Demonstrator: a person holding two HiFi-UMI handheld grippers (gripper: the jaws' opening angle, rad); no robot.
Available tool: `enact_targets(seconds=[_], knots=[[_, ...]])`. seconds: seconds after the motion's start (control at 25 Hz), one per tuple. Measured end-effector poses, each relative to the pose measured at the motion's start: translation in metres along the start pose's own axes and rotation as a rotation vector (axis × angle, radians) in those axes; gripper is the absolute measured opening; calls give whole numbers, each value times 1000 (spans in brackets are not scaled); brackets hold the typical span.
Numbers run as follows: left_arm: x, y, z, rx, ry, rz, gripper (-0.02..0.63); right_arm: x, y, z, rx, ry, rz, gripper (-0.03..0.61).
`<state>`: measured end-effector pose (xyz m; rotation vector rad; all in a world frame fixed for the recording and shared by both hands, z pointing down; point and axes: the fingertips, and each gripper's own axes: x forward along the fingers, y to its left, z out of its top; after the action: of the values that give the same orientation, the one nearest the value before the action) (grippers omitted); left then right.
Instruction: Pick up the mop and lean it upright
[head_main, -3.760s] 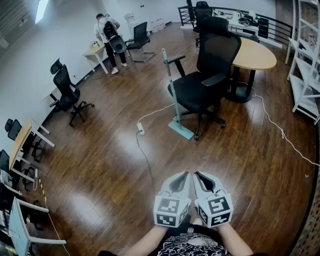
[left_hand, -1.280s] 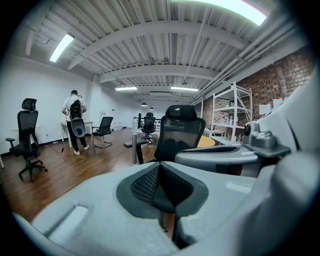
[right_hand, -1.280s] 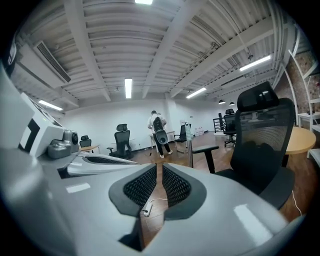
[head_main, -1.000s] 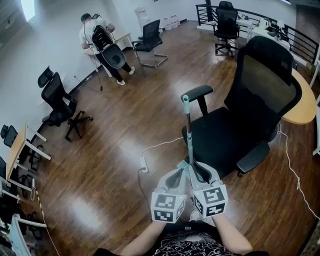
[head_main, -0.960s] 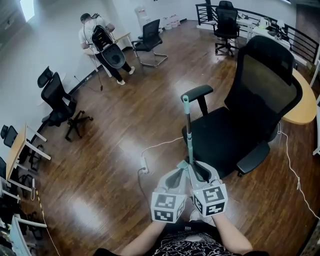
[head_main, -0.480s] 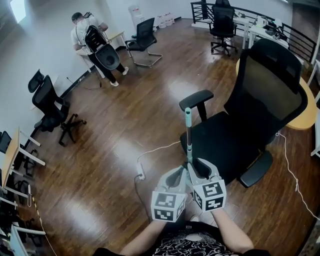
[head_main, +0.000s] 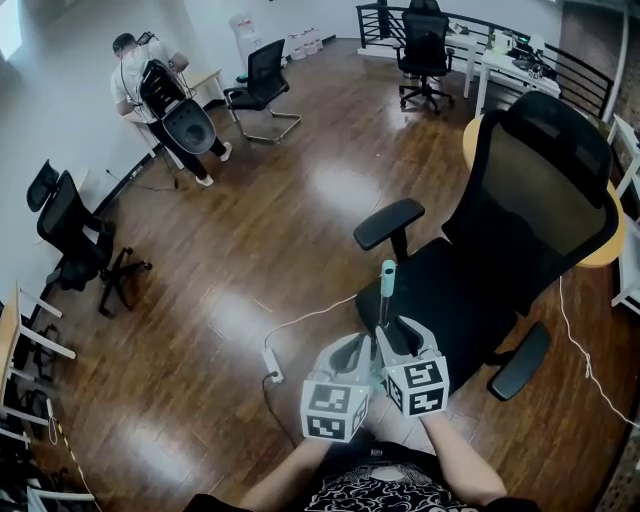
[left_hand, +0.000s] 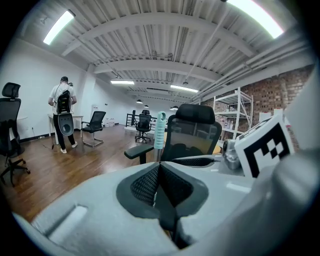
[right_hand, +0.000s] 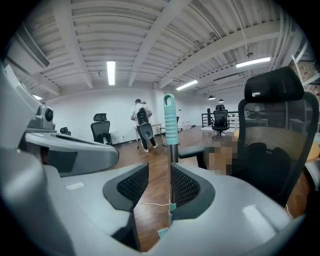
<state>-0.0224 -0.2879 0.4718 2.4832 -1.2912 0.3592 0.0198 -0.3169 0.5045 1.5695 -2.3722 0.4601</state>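
The right gripper (right_hand: 158, 176) has its jaws apart, astride the mop (right_hand: 171, 150); the pole rests against one pad, with a gap to the other. The left gripper (left_hand: 160, 175) is closed and empty. The mop stands near upright beside the office chair (head_main: 480, 270), its head hidden. Assessment: grasp pending; lift and lean outstanding.

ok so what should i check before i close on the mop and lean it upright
1. Mop pole between right gripper jaws: ok, against one pad.
2. Right gripper clamped on it: not ok, jaws apart.
3. Left gripper empty: ok, jaws together on nothing.
4. Pole near upright: ok.
5. Pole resting on office chair: cannot tell.
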Motion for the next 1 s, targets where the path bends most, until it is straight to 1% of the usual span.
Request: enact_targets(seconds=[0.28,0.52,0.6,0.64,0.68,0.72,0.88,1.0], knots=[[17,32,10,14,5,-31,3,39,-18,-2,44,8,-73,160],[30,47,19,23,-5,-50,3,64,-32,-5,20,37,-117,170],[32,50,19,19,-6,-46,4,68,-35,-6,10,40,-126,164],[32,52,18,16,-7,-42,3,69,-36,-6,2,42,-128,146],[32,55,18,13,-8,-37,3,71,-37,-6,-7,44,-129,108],[32,58,18,10,-10,-32,3,72,-37,-5,-15,45,-128,95],[29,61,16,-10,-20,-1,3,70,-37,-4,-30,43,-116,91],[22,63,13,-26,-24,28,3,64,-30,-6,-20,59,-87,91]])
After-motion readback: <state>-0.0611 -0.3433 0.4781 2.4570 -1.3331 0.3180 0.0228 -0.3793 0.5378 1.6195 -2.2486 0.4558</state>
